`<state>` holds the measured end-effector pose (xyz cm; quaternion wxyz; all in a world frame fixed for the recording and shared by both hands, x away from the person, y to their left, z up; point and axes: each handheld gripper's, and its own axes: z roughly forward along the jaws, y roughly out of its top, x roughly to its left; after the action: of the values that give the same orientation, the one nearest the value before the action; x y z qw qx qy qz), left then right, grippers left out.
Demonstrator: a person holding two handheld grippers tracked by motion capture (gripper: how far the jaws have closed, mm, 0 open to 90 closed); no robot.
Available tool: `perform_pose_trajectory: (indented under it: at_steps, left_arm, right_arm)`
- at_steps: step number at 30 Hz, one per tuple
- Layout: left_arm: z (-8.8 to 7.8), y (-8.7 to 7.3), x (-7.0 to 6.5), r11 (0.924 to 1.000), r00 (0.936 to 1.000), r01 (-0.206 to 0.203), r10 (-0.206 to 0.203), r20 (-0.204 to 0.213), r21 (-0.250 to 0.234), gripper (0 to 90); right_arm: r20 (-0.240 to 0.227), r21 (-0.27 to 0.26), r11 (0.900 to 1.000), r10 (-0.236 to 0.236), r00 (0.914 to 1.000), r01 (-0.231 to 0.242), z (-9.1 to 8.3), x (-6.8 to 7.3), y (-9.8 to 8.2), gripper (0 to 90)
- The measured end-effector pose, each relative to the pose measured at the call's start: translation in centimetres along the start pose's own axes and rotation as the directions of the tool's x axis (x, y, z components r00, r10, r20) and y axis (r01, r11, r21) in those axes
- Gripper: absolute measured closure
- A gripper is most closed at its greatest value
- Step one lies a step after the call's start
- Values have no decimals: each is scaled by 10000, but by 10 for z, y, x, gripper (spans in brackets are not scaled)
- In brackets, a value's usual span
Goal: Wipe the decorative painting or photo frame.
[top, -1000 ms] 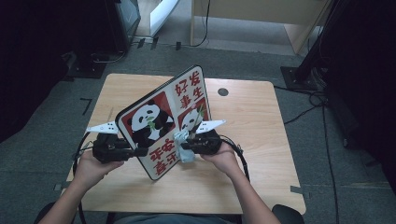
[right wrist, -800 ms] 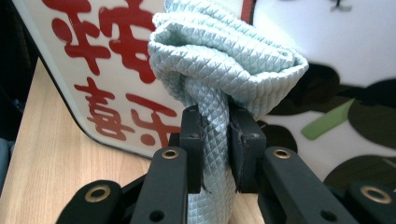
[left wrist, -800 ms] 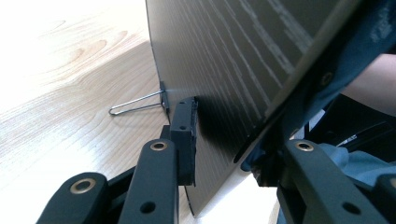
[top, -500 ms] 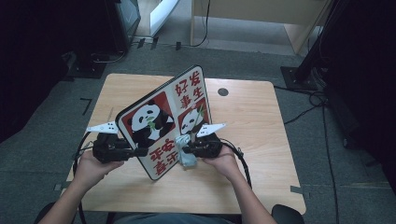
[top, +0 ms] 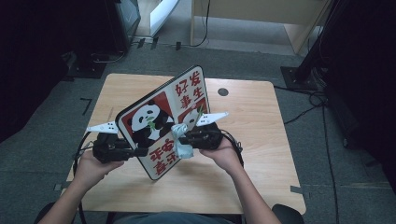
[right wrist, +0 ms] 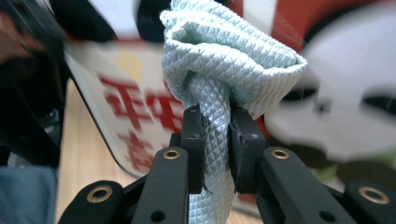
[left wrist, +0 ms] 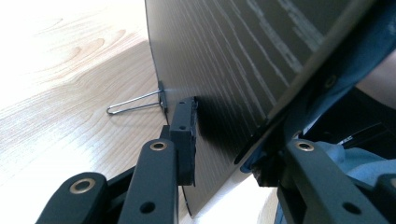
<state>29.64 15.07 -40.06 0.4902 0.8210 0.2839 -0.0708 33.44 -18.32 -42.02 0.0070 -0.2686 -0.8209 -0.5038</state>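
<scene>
A board printed with pandas and red characters stands tilted on the wooden table. My left gripper is shut on the board's lower left edge. In the left gripper view its jaws clamp the dark back of the board, one pad flat against it. My right gripper is shut on a bunched pale blue cloth and holds it against the board's printed face. In the right gripper view the quilted cloth bulges above the gripper, with the panda print blurred behind.
A wire stand sticks out from the board's back and rests toward the tabletop. A dark round hole lies in the table behind the board. Cables trail on the floor to the right, and dark equipment stands at the back left.
My right gripper has moved a little up the board's face with the cloth. The left gripper and the board have stayed put.
</scene>
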Motion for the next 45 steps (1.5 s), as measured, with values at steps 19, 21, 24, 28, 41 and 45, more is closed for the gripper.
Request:
perform_pose_trajectory:
  at_steps: [19,21,24,28,41,45]
  left_arm:
    - [0,0,0,10000,10000,28,-28,11,-20,680]
    - [0,0,0,10000,10000,24,-24,13,-22,681]
    - [0,-1,0,10000,10000,21,-21,11,-27,681]
    - [0,-1,0,10000,10000,44,-44,-23,-23,683]
    - [0,0,-1,10000,9999,-7,6,-150,-17,690]
    - [0,0,-2,10000,9998,-90,90,-201,-11,690]
  right_arm:
    - [-374,-318,9863,-1630,9859,1618,-16,63,137,784]
    - [-430,-228,9839,-1782,9830,1774,-12,71,147,784]
    - [-564,-242,9812,-1926,9797,1915,-9,78,157,784]
    - [-556,-97,9821,-1882,9806,1879,-3,81,165,784]
    - [-224,-117,9835,-1808,9833,1806,-5,71,156,784]
    - [-157,-86,9844,-1761,9843,1759,-4,67,152,784]
